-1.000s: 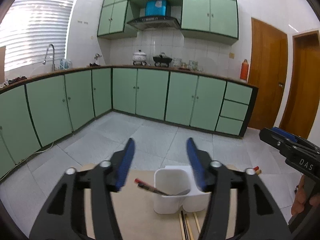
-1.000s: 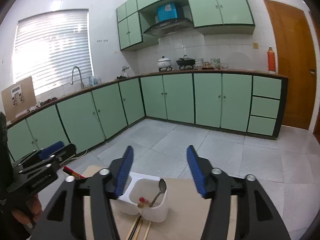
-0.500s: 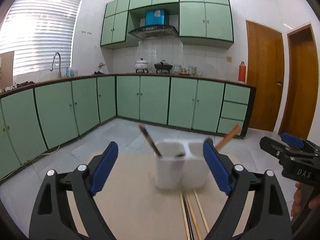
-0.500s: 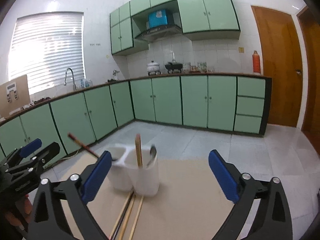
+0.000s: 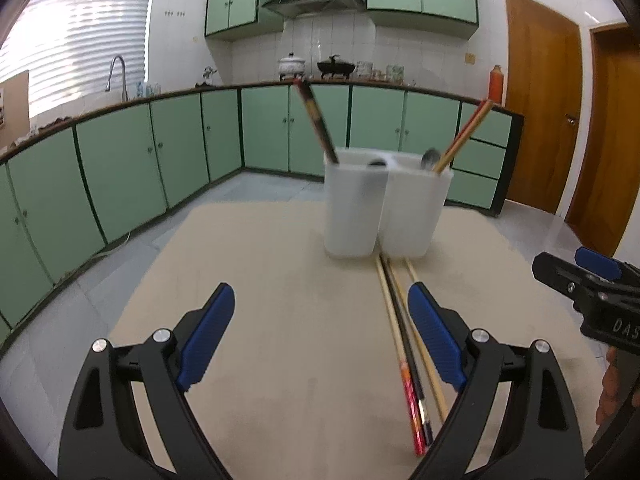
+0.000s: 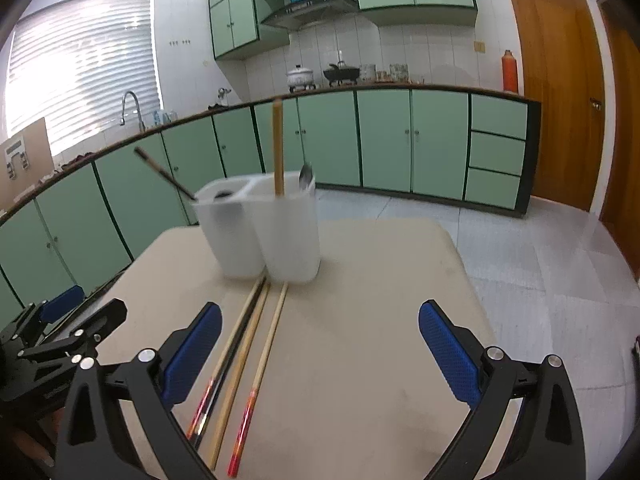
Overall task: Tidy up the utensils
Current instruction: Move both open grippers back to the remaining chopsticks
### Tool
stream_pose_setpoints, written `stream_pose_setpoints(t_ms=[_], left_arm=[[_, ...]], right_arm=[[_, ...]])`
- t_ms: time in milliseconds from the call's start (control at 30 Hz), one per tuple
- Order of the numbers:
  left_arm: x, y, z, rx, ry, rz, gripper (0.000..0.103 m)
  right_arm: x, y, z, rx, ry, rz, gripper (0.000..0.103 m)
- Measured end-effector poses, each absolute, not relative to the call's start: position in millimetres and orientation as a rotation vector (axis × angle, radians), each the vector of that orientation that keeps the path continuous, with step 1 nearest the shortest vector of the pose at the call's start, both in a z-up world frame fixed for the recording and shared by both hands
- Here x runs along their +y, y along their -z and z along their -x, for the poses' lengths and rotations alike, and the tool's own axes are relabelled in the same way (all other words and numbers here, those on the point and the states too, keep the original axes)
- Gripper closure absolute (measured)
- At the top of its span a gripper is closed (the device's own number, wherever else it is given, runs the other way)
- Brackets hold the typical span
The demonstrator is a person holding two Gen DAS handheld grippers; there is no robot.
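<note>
My left gripper (image 5: 320, 334) wore blue ribbed pads on black arms, as did my right gripper (image 6: 320, 354). Ahead of them stood a white two-part holder (image 5: 384, 210) on the beige counter (image 5: 280, 300). Between the grippers lay pale wooden chopsticks (image 6: 256, 344) with red-patterned ends and one black. Beyond were mint-green cabinets (image 6: 384, 140) with dark edging.

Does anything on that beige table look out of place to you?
Yes: several long wooden chopsticks lie loose on the beige table, just in front of the white two-compartment plastic holder, while other chopsticks and a metal spoon already stand inside it. Nothing looks spilled or damaged.
</note>
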State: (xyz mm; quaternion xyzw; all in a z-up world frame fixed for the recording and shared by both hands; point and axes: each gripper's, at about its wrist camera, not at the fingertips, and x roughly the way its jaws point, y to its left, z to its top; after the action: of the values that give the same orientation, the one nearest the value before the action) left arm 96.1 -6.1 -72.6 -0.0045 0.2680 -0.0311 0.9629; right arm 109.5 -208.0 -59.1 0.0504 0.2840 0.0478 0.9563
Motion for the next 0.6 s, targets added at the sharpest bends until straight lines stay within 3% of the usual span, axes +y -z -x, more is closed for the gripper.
stream_pose_setpoints(t_ms=[167, 600], left_arm=[[-5, 85, -83, 0.557, 0.051, 0.003, 0.017], [-1, 105, -66, 0.633, 0.044, 0.002, 0.022]], right_arm=[[-198, 75, -92, 0.588, -0.089, -0.084, 0.010], [-179, 100, -68, 0.682, -0.142, -0.072, 0.041]])
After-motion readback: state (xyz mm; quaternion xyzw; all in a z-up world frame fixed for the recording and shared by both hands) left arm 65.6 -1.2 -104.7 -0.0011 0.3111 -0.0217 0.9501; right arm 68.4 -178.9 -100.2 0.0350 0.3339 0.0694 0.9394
